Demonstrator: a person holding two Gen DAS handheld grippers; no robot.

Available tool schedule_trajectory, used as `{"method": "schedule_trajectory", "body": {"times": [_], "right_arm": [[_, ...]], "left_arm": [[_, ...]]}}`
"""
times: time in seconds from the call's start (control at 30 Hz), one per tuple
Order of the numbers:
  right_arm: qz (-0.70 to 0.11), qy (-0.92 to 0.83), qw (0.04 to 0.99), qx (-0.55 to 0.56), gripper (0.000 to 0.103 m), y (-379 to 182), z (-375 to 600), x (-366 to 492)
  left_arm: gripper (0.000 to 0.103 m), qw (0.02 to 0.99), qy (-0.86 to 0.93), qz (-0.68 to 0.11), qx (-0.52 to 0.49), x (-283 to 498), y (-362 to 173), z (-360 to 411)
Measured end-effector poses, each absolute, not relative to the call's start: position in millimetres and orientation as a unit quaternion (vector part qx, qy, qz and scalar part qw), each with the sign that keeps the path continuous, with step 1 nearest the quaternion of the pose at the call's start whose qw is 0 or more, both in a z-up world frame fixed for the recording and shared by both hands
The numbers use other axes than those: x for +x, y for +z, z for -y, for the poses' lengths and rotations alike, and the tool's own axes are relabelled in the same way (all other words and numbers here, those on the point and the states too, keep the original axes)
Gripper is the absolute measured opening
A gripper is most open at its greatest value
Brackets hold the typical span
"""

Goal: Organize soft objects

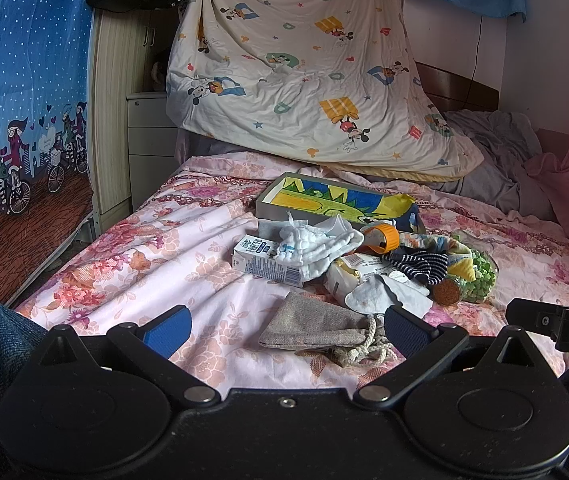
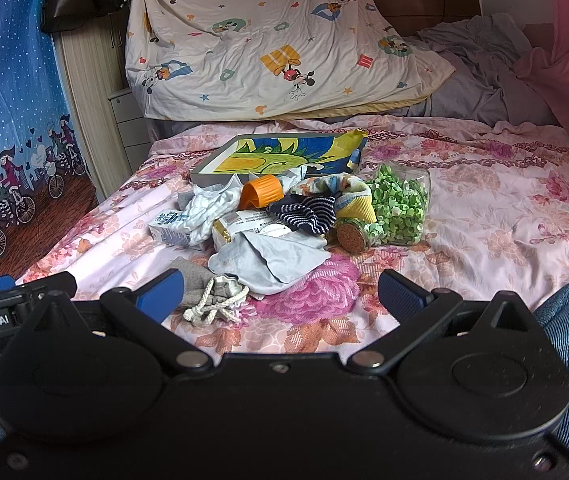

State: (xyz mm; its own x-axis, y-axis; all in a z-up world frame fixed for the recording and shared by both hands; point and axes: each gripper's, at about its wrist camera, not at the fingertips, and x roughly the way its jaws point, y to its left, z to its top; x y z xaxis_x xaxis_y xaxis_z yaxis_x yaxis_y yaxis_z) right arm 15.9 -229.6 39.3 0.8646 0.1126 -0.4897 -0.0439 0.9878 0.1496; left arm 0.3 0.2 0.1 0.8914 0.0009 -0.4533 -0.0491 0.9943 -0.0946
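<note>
A pile lies on the floral bed. A grey drawstring pouch (image 1: 316,326) (image 2: 204,280) is nearest. Behind it are a pale blue cloth (image 1: 388,294) (image 2: 272,260), a white knitted sock (image 1: 312,244) (image 2: 208,210), a navy striped sock (image 1: 420,266) (image 2: 308,212) and a yellow-cuffed sock (image 1: 460,264) (image 2: 356,200). My left gripper (image 1: 284,330) is open, its fingers either side of the pouch, just short of it. My right gripper (image 2: 280,294) is open and empty, in front of the pale cloth.
Hard items sit in the pile: a milk carton (image 1: 264,266) (image 2: 170,232), an orange cap (image 1: 384,236) (image 2: 262,194), a corked jar of green bits (image 1: 480,276) (image 2: 396,208). A shallow box with a drawing (image 1: 336,200) (image 2: 284,156) lies behind. A Mickey quilt (image 1: 304,72) hangs beyond.
</note>
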Motion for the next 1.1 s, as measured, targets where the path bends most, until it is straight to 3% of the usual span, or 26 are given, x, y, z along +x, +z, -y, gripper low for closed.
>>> {"method": "schedule_trajectory", "body": {"times": [0.43, 0.8, 1.1], "right_arm": [[-0.257, 0.041, 0.963, 0.067, 0.103, 39, 229, 16], [-0.276, 0.032, 0.956, 0.097, 0.103, 42, 232, 20], [-0.285, 0.068, 0.954, 0.057, 0.103, 72, 237, 45]], "left_arm": [[0.102, 0.970, 0.013, -0.237, -0.054, 1, 0, -1], [0.102, 0.946, -0.032, -0.313, -0.079, 27, 9, -7], [0.102, 0.929, -0.092, -0.358, -0.002, 82, 32, -2]]}}
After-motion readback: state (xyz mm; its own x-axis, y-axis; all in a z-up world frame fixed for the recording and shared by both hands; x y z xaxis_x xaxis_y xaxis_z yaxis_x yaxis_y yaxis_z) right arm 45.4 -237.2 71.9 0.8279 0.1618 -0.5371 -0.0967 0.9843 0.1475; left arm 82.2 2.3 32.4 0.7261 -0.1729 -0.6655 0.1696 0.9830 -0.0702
